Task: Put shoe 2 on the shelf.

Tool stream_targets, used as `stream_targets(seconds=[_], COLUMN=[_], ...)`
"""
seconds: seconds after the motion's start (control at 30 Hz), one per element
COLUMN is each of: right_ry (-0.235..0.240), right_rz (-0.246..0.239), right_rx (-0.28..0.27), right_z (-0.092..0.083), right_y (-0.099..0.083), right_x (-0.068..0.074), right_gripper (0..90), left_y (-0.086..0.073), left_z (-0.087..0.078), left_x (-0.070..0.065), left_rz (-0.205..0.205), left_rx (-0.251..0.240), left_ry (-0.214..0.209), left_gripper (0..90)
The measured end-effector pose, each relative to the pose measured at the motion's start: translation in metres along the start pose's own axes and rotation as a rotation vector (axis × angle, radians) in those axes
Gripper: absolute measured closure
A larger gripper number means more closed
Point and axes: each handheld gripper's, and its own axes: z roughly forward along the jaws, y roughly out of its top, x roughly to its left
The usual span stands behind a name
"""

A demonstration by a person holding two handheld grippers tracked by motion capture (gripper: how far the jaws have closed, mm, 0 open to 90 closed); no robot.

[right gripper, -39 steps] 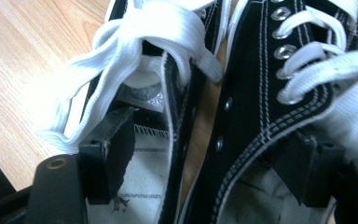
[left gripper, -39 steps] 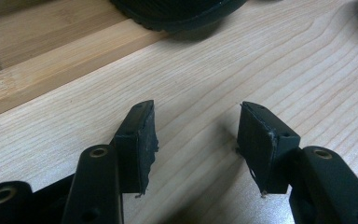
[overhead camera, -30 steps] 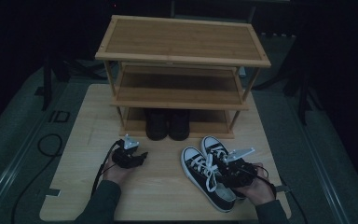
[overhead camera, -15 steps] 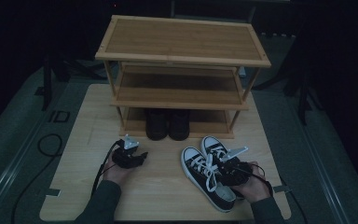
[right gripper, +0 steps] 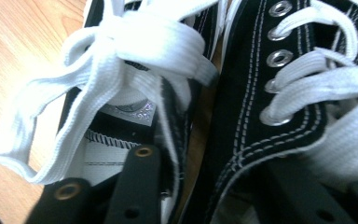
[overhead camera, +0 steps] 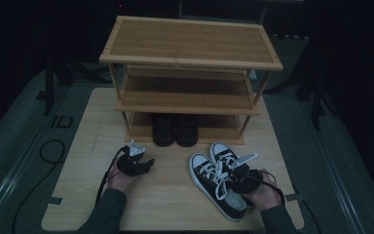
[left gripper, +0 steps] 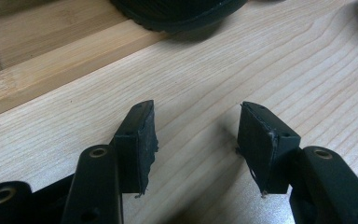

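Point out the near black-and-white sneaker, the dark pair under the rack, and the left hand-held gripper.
near sneaker (overhead camera: 207, 171), high view, on its laced front.
dark pair (overhead camera: 176, 129), high view, between the two toes.
left hand-held gripper (left gripper: 196, 135), left gripper view, midway between fingertips.

Two black-and-white sneakers (overhead camera: 217, 185), two dark shoes (overhead camera: 175, 129), one three-tier rack (overhead camera: 190, 44), two grippers (overhead camera: 148, 163).

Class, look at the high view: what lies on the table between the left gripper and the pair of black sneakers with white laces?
Nothing: between the left gripper and the sneakers the high view shows bare table.
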Motion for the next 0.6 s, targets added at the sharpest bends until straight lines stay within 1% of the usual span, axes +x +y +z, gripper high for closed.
stream_targets(seconds=[0.03,0.07,0.1,0.13,0.17,0.2,0.27,0.5,0.6], right_ry=[0.000,-0.016,-0.016,-0.020,-0.020,-0.015,-0.008,-0.014,0.002], right_rz=[0.000,-0.025,-0.025,-0.030,-0.030,-0.028,-0.028,-0.042,-0.037], right_rx=[0.000,-0.005,-0.005,-0.010,-0.010,-0.015,-0.017,-0.034,-0.043], right_z=[0.0000,-0.0002,-0.0002,-0.0004,-0.0004,-0.0008,-0.0013,-0.0028,-0.0042], right_y=[0.0000,-0.0005,-0.0005,-0.0011,-0.0011,-0.0021,-0.0023,-0.0032,-0.0030], right_x=[0.0000,0.0015,0.0015,0.0013,0.0013,0.0004,-0.0010,-0.0019,-0.0057], right_gripper=[73.2,75.3,75.3,77.6,77.6,80.1,81.4,83.8,84.6], left_y=[0.0000,-0.0001,-0.0001,0.0000,0.0000,-0.0002,-0.0002,0.0000,0.0000], left_z=[0.0000,0.0000,0.0000,0.0000,0.0000,0.0000,0.0000,0.0000,0.0000], left_x=[0.0000,0.0000,0.0000,0.0000,0.0000,0.0000,0.0000,0.0001,0.0003], left_rz=[0.000,0.000,0.000,0.000,0.000,0.000,0.000,0.000,0.001], left_rx=[0.000,-0.001,-0.001,0.000,0.000,-0.002,-0.002,0.000,0.000], left_ry=[0.000,0.000,0.000,0.000,0.000,0.000,-0.001,-0.002,-0.003], left_gripper=[47.2,47.2,47.2,47.2,47.2,47.2,47.2,47.1,47.2])
